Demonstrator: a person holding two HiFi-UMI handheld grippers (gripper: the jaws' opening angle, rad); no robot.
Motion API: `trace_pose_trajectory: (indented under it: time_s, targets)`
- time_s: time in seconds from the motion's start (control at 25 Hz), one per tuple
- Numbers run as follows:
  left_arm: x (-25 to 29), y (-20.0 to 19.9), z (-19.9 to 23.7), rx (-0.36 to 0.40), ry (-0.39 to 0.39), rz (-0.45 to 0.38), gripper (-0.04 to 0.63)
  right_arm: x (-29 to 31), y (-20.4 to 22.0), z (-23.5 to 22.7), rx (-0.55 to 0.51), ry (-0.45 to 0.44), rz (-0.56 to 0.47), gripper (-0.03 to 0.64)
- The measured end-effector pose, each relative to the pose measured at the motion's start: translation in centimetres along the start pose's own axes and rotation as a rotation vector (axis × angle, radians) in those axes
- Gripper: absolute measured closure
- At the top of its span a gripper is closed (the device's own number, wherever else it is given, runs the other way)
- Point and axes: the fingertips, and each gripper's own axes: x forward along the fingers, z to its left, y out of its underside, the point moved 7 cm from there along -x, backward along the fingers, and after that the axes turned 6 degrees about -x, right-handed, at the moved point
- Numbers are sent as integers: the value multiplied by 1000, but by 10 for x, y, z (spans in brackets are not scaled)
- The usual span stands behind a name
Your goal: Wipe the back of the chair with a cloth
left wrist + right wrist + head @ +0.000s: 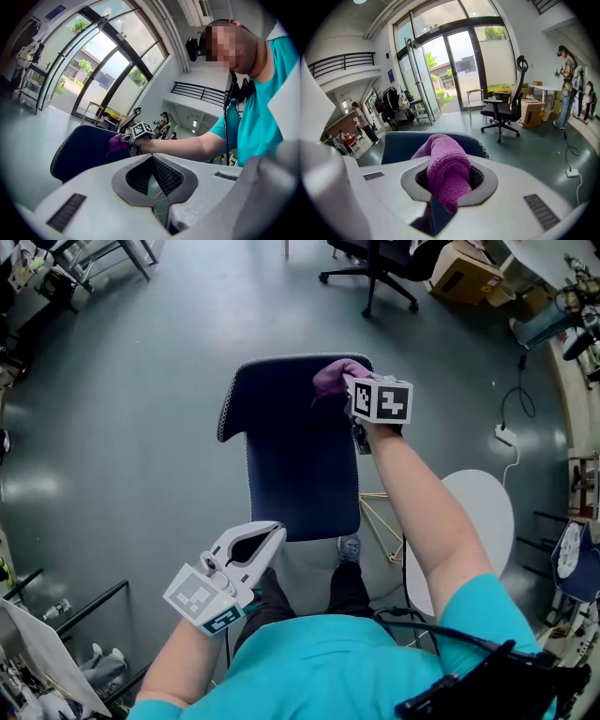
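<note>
**Cloth at Far Right Corner of Chair; Left Gripper Empty**

The left gripper (270, 538) is off the near left corner of the chair (291, 465), close to its edge but clear of it. Its jaws meet tip to tip and nothing is between them.

The chair is dark blue with a pale stitched border. It stands on a grey floor (141, 427). The person stands at its near edge, with one shoe (349, 547) just beside the near right corner.

The cloth (336, 376) is purple, knitted and bunched. It sits at the chair's far right corner, against the blue surface at the top edge. The right gripper (349, 388) is at that same corner. Its jaws are clamped on the cloth: in the right gripper view a thick fold passes between the pads and hangs below them, with the chair's blue edge directly behind.

A gold wire frame (380, 521) and a white round top (478, 512) stand just to the right of the chair. A black office chair (375, 263) and a cardboard box (464, 273) stand well beyond its far edge.
</note>
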Motion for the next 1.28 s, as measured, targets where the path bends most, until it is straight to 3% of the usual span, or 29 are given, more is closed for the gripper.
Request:
trace_pose_trajectory:
  time_s: [0.52, 0.68, 0.84, 1.0, 1.16, 1.28]
  targets:
    - [49, 1, -22, 18, 49, 51, 591, -40, 20, -117, 18, 161, 2, 537]
    - [56, 1, -21, 24, 44, 47, 591, -64, 21, -132, -25, 152, -21, 538]
    - [48, -4, -15, 17, 33, 25, 591, -81, 21, -99, -81, 37, -58, 538]
    - [28, -7, -5, 16, 8, 0, 591, -81, 21, -28, -158, -186, -84, 538]
    - [1, -4, 9, 0, -31, -28, 591, -53, 37, 58, -285, -408, -2, 538]
    - [-22, -1, 21, -18, -64, -52, 591, -22, 52, 112, -419, -486, 86, 537]
